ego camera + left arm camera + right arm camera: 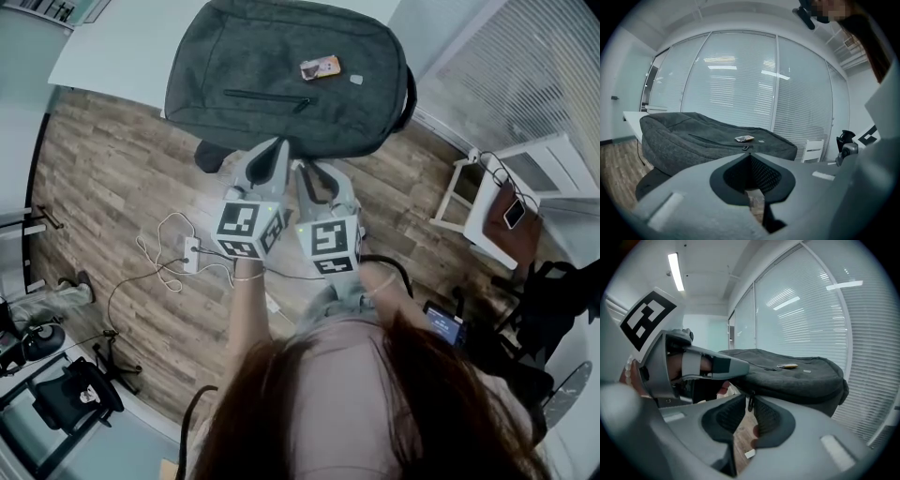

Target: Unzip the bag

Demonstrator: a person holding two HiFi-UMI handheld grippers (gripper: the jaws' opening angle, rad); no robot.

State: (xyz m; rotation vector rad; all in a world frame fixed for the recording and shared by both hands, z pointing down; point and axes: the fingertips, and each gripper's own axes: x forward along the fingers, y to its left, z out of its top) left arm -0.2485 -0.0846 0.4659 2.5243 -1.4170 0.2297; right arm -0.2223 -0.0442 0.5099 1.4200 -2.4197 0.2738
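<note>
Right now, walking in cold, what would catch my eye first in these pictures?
A big gray backpack lies flat on a white table, a small orange tag on top. At its near edge a person holds two grippers bearing black-and-white marker cubes: the left gripper shut and empty, the right gripper pinching a dark zipper pull.
</note>
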